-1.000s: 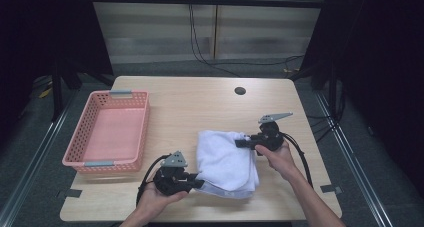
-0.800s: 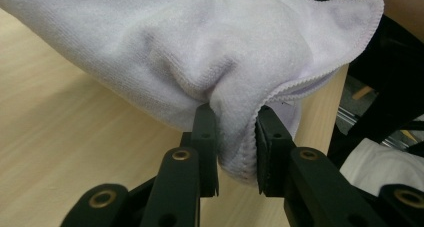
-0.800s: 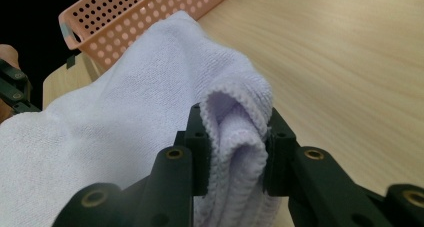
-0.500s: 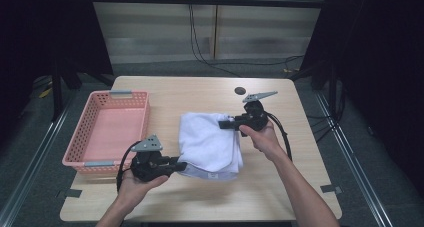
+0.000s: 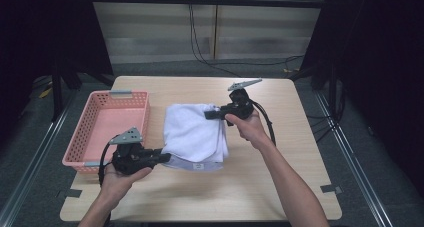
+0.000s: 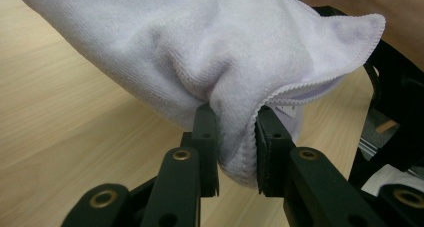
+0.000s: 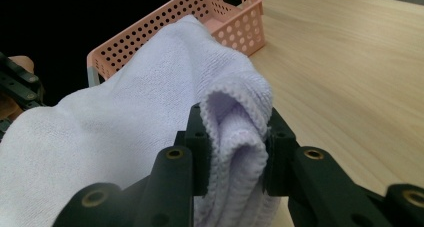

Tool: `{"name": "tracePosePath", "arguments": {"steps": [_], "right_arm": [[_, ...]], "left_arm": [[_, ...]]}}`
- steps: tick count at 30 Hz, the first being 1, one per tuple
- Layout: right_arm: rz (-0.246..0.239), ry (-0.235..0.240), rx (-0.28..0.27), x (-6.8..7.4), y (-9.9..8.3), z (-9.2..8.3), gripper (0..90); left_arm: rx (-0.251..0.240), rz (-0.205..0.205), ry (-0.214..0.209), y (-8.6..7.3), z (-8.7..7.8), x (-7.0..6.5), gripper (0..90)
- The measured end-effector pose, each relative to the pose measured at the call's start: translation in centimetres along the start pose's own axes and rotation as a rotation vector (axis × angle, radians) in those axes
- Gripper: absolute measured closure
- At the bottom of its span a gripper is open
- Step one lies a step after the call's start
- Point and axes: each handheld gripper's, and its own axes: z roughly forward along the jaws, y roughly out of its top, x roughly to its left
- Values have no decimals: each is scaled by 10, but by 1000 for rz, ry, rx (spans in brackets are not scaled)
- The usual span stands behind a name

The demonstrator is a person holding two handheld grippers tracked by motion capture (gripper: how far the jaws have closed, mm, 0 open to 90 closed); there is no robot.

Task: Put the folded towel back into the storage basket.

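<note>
Pinching the white towel [image 5: 194, 133] at two corners: my left gripper [image 5: 159, 157] has its jaws clamped on the seven-o'clock corner, my right gripper [image 5: 211, 115] on the one-o'clock corner. It hangs over the desk [image 5: 280, 182], with the pink basket [image 5: 111, 128] at its nine o'clock.

We read this as a lab test bay — a bare wooden table [image 5: 280, 187] on grey carpet, dark curtains at both sides, cables [image 5: 200, 42] trailing down the panelled back wall.
</note>
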Motion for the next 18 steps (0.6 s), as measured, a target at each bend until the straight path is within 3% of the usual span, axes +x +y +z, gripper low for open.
{"name": "tracePosePath", "arguments": {"steps": [6, 8, 9, 18], "right_arm": [[-19, 24, 8, 4, 17, 13, 714], [-28, 37, 4, 6, 28, 19, 714], [-24, 37, -3, 6, 31, 22, 714], [-31, 58, 15, 17, 53, 51, 715]], "left_arm": [[-39, 0, 9, 5, -20, 9, 749], [-48, -5, 22, 6, -27, 15, 749], [-43, -17, 47, 6, -33, 19, 751], [-69, -55, 71, -3, -59, 36, 752]]}}
